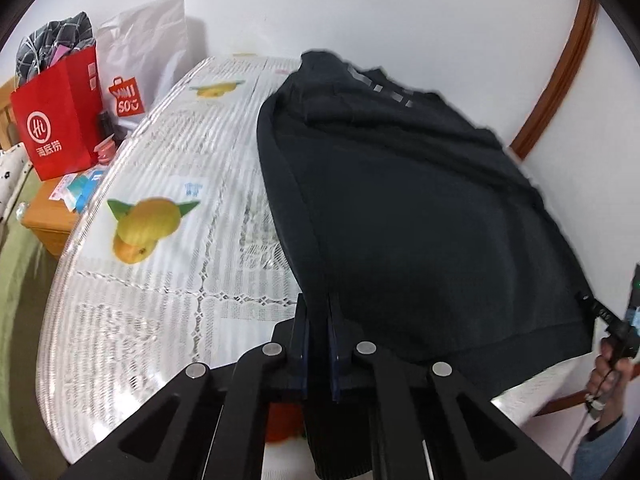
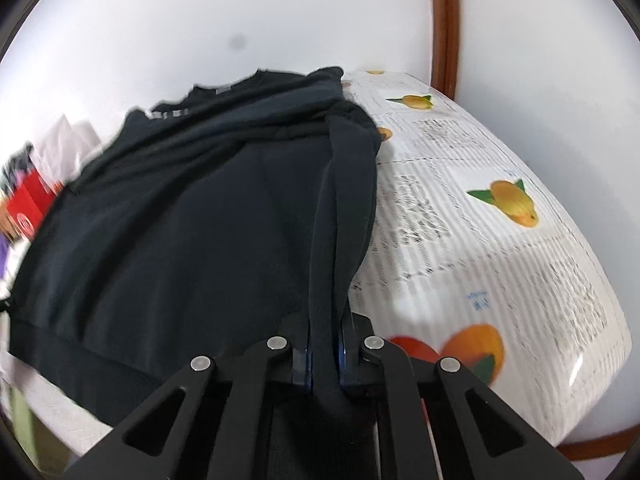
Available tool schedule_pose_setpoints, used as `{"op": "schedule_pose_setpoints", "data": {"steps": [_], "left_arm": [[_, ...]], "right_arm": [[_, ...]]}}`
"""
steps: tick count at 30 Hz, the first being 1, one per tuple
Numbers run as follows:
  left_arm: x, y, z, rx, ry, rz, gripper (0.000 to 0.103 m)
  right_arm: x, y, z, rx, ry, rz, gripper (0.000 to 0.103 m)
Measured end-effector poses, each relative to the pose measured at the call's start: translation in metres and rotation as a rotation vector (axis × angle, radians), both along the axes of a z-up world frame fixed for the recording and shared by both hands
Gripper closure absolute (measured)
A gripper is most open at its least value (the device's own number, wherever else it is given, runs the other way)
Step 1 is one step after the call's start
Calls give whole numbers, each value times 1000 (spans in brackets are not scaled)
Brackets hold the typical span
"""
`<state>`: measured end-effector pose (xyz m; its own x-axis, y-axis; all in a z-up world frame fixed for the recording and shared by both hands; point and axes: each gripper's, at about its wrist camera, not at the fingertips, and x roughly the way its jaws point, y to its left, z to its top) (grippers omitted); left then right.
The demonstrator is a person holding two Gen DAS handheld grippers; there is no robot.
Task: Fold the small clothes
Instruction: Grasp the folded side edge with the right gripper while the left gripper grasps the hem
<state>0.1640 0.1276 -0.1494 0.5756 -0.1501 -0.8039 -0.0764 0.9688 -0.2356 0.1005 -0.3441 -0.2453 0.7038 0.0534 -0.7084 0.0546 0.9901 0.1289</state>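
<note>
A black sweatshirt (image 1: 400, 200) lies spread on the table, ribbed hem toward me and collar toward the wall. My left gripper (image 1: 318, 308) is shut on the sweatshirt's left hem corner; cloth runs between its pads. In the right wrist view the same sweatshirt (image 2: 180, 220) fills the left half, with a sleeve folded along its right edge. My right gripper (image 2: 325, 340) is shut on that right hem edge, a fold of fabric pinched between the blue pads. At the far right of the left wrist view a hand (image 1: 608, 368) holds the right gripper.
The table wears a white tablecloth (image 1: 168, 264) printed with yellow fruit and text, also seen as tablecloth (image 2: 500, 260). A red paper bag (image 1: 60, 120) and a white bag (image 1: 148, 48) stand on a wooden stand beyond the table's left edge. A white wall is close behind.
</note>
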Motion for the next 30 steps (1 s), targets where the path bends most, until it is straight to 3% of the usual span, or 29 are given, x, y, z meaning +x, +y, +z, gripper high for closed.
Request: {"op": "schedule_pose_setpoints", "data": {"steps": [3, 7, 14, 17, 21, 30], "left_arm": [[-7, 0, 28, -2, -53, -30, 96], [-14, 2, 56, -7, -125, -36, 96], [-13, 13, 77, -36, -206, -12, 96], [0, 20, 79, -74, -229, 11, 96], [10, 22, 85, -68, -259, 21, 96], [62, 20, 105, 2, -276, 70, 96]], "right_arm": [[-18, -10, 18, 62, -28, 5, 95], [-40, -12, 40, 73, -83, 21, 96], [-55, -22, 74, 114, -181, 15, 96], [-49, -30, 87, 150, -211, 12, 96], [-36, -29, 100, 144, -244, 15, 96], [17, -22, 132, 120, -281, 21, 96]]}}
